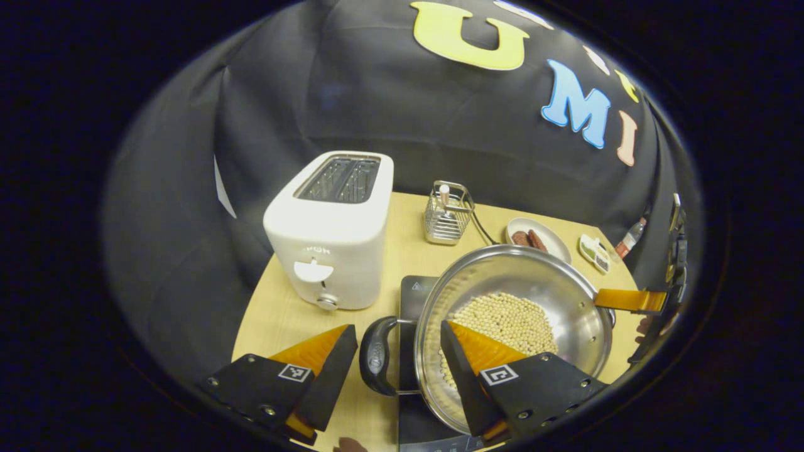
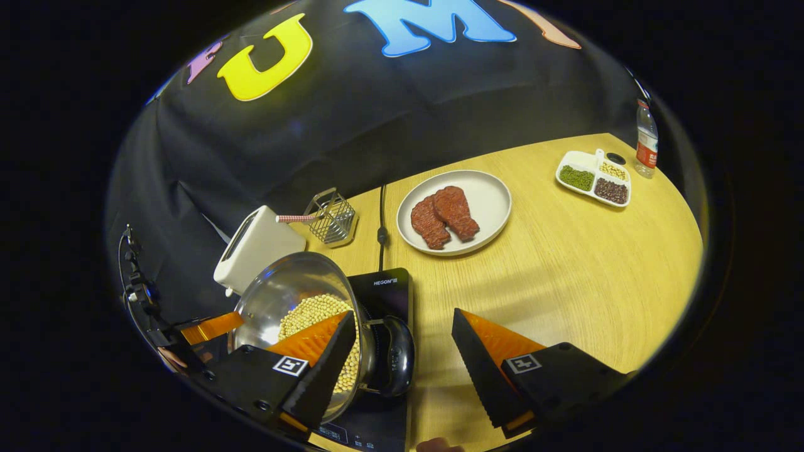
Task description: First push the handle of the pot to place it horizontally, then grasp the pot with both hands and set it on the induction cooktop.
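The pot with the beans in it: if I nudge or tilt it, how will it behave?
The steel pot looks rigid, so a push should move it whole. Its loose soybeans would likely slide to the low side when tilted. The polished wall may be slippery; the loop handle probably grips better.

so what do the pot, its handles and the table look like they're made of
The pot looks like polished stainless steel: bright, mirror-like wall with reflections. Its loop handle looks like glossy black plastic, though that's uncertain. The table looks like light wood or wood-look laminate, matte with fine grain lines.
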`<state>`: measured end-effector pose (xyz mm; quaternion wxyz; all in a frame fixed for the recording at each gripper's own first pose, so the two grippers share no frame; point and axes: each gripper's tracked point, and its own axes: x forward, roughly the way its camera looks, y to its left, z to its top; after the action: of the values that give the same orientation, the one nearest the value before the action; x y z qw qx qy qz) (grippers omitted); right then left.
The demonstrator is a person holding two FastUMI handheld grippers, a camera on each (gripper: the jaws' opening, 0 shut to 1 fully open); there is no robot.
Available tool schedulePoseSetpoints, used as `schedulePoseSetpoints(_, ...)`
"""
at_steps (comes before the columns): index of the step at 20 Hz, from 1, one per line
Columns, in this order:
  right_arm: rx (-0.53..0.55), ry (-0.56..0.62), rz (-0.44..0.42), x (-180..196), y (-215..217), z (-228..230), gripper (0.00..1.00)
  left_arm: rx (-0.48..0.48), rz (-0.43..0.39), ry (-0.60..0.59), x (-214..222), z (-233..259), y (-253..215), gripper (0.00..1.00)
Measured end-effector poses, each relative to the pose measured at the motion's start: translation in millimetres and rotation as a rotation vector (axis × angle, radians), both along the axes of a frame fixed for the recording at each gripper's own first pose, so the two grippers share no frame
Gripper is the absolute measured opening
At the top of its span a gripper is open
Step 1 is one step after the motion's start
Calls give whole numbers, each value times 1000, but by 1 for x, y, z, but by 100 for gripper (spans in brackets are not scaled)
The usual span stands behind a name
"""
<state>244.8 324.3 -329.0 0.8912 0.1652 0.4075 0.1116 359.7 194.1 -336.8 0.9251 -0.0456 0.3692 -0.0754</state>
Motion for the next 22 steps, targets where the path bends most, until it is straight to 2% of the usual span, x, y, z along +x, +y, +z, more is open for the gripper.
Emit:
schedulePoseSetpoints(5, -13, -71, 4, -11, -33, 31, 98, 32, 4, -84, -7, 57, -14, 82)
schedulePoseSetpoints(8, -35, -119, -19, -20, -68, 55, 98, 27, 43, -149, -16, 93, -33, 81)
schedulePoseSetpoints(12, -98, -260, -96, -26, -137, 103, 98, -60, 127, -290, -42, 154, -85, 82)
schedulePoseSetpoints(15, -106, -350, -98, -34, -187, 139, 98, -103, 202, -380, -65, 194, -126, 82)
schedulePoseSetpoints(18, -173, -452, -93, -42, -236, 172, 98, -154, 246, -441, -88, 223, -172, 82)
schedulePoseSetpoints(22, -267, -574, -76, -59, -290, 201, 98, -115, 251, -476, -116, 248, -218, 81)
